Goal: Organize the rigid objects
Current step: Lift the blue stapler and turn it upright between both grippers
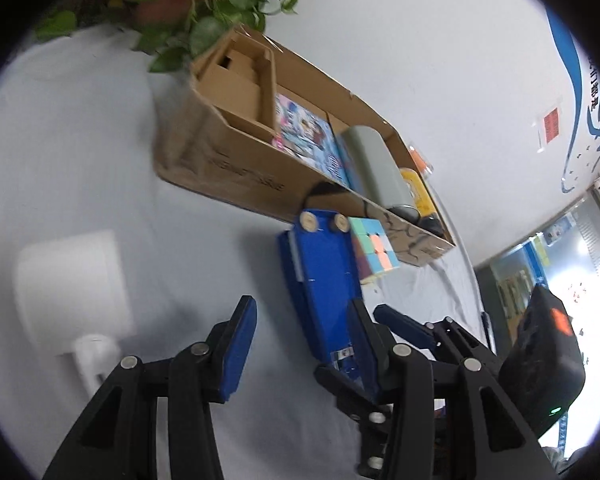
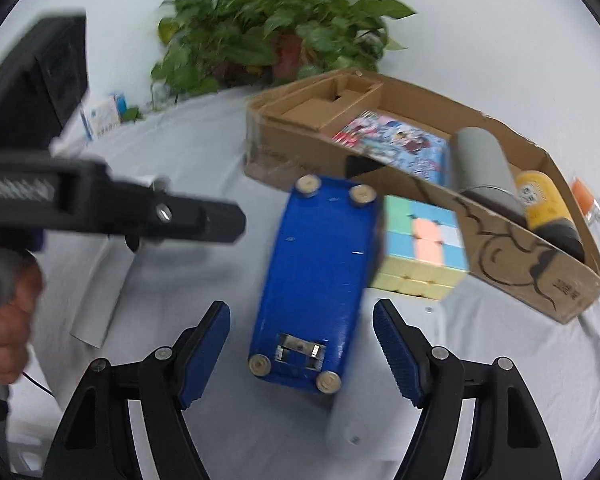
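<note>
While the blue plastic block with four round metal feet (image 2: 320, 280) is lying underside-up on the pale grey tablecloth (image 2: 172, 152), it is showing a glossy face with a few small scuffs, one disc at each corner and a small metal-lined recess near its close end. It is sitting just in front of the long open cardboard box (image 2: 532, 276), and the pastel puzzle cube (image 2: 424, 248) is resting right beside the block, between it and the box wall.

Inside the box, a brown cardboard insert (image 2: 332, 108), a colourful printed book (image 2: 400, 144), a grey-green cylinder (image 2: 484, 164) and a yellow bottle with a black end (image 2: 544, 208) are lying side by side. Behind the box, a leafy green plant in a reddish pot (image 2: 284, 40) is standing, and a white mug (image 1: 72, 284) is sitting well to the left of the box in the left wrist view.

Motion blur is smearing much of both pictures; the printing on the box wall is unreadable, and the block's far side is hidden from the right wrist camera. An orange thing behind the box's far end is too cut off to name.

The right gripper (image 2: 302, 348) is straddling the block's near end, its blue pads apart with a visible gap on each side, touching nothing. The left gripper (image 1: 304, 340) is standing with jaws apart over the cloth; its right finger is overlapping the block's edge, but I cannot tell whether it is touching. A hand (image 2: 8, 320) is gripping its handle at the left edge.
</note>
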